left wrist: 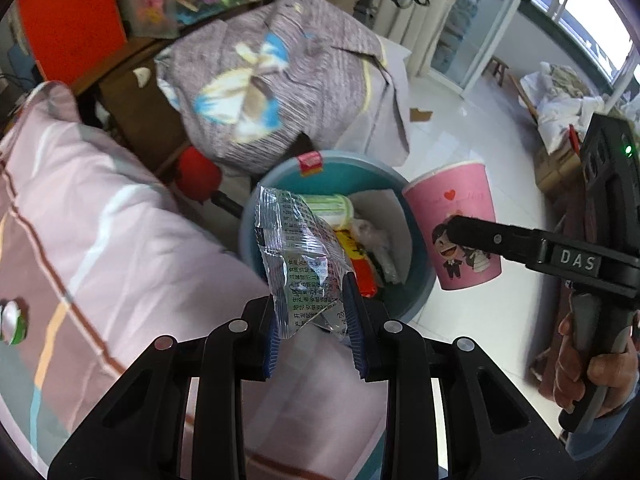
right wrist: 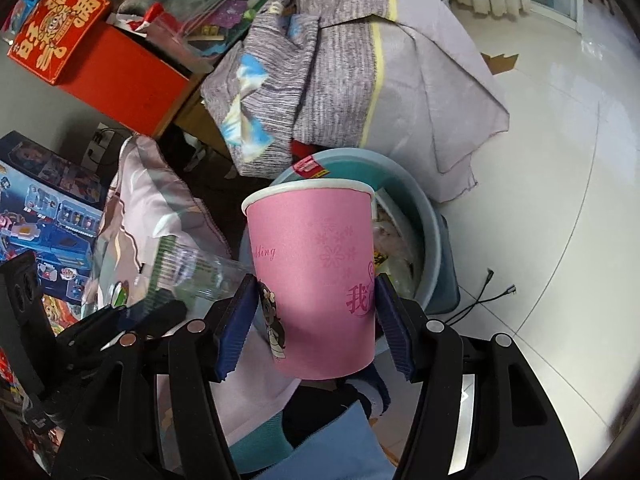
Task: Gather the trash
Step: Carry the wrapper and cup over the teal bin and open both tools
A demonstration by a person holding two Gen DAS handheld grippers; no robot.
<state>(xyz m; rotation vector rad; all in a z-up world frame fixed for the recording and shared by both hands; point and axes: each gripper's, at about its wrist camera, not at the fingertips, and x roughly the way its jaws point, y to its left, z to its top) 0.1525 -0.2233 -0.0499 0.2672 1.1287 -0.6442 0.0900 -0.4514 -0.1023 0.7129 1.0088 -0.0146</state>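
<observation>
Wrapper and cup held over the blue bin, ready to drop.

The clear plastic wrapper (left wrist: 304, 264) hangs pinched low between the left gripper (left wrist: 316, 332) fingers, above the near rim of the trash bin (left wrist: 280, 172); the pink paper cup (right wrist: 316, 280) sits upright, clamped by the right gripper (right wrist: 316, 328) fingers, spread to cup width. Best to centre each over the opening before releasing, since the pink bedding (left wrist: 100, 240) lies just beside the bin.

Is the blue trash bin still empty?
No, the blue bin already holds wrappers and crumpled paper.
</observation>
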